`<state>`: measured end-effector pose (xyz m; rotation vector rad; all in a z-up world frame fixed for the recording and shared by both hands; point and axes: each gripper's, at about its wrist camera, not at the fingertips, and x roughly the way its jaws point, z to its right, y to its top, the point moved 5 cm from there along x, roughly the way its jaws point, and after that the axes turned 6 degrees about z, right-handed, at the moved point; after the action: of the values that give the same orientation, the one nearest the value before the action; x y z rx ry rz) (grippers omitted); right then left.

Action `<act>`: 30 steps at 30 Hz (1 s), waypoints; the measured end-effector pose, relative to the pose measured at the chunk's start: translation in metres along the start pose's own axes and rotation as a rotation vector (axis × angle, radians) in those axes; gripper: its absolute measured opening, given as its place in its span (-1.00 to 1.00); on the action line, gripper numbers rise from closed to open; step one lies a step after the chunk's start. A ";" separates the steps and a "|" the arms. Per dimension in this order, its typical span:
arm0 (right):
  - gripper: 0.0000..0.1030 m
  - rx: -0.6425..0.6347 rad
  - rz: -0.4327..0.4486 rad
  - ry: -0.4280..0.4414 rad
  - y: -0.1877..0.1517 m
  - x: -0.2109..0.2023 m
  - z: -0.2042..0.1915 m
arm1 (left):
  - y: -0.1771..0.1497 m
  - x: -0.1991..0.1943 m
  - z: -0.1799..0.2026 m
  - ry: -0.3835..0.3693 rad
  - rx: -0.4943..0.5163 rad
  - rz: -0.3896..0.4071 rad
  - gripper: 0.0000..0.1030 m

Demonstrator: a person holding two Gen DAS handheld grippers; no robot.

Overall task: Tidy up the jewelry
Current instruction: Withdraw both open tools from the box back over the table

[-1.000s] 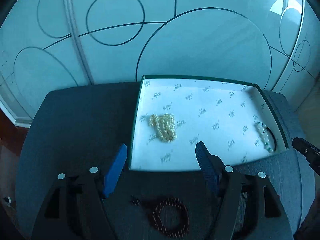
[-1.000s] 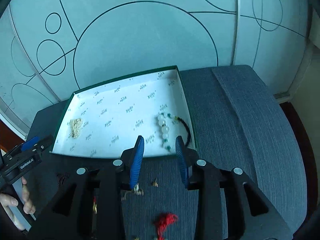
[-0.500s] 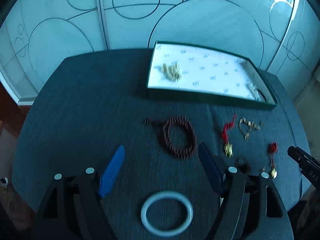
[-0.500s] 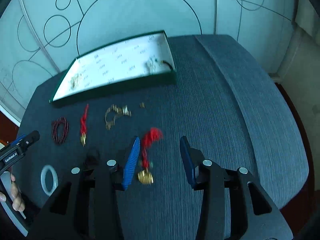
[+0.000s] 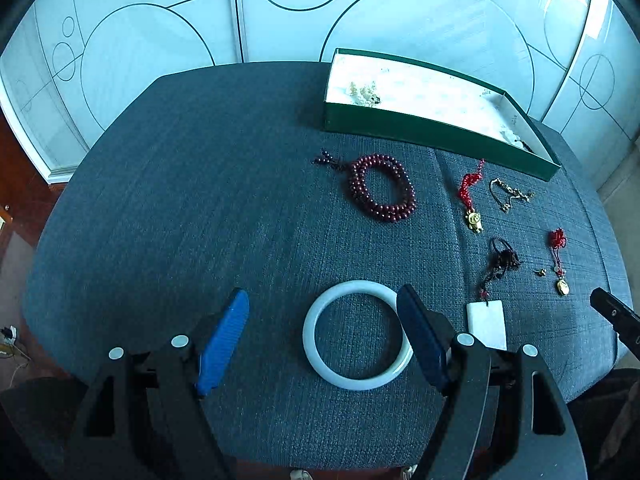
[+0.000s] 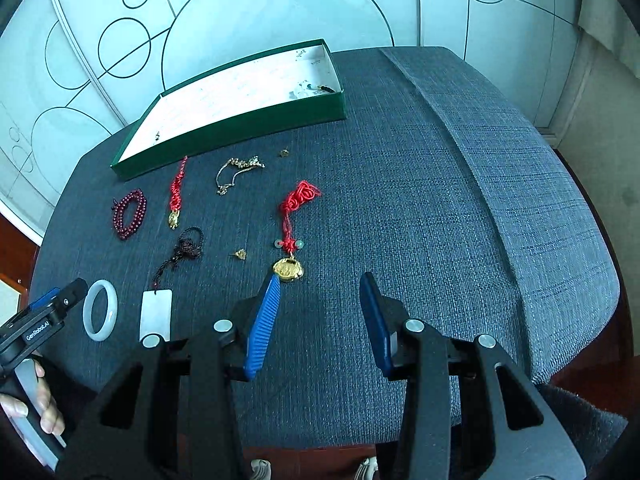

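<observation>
— Where are your grippers?
— Your left gripper [image 5: 322, 328] gapes wide around the pale bangle [image 5: 357, 335], gripping nothing. Your right gripper [image 6: 318, 312] is spread, empty, its left finger beside the gold pendant [image 6: 288, 270].
— Farther out?
— Red bead bracelet [image 5: 382, 193], then the green box [image 6: 240, 130] holding two pieces.

Bare cloth [image 6: 460, 208] right of pendants [image 6: 294, 232]

Blue-grey woven fabric worktop [image 5: 200, 200], seam strip running down its right part [image 6: 500, 152]. Behind: frosted glass panels [image 5: 420, 20] with black circle linework. Brown wood floor [image 5: 16, 184] at left edge.
</observation>
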<state>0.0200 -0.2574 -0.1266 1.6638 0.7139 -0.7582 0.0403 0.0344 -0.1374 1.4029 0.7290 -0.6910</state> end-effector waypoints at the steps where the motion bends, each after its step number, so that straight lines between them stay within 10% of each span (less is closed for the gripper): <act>1: -0.20 -0.003 0.001 0.000 -0.001 -0.001 -0.001 | 0.000 0.000 0.001 -0.003 0.001 0.001 0.46; 30: -0.20 -0.031 -0.016 -0.020 -0.014 -0.001 -0.008 | -0.023 0.019 0.015 -0.040 0.043 -0.029 0.63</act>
<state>0.0093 -0.2465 -0.1331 1.6226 0.7222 -0.7704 0.0340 0.0181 -0.1664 1.4165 0.7080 -0.7591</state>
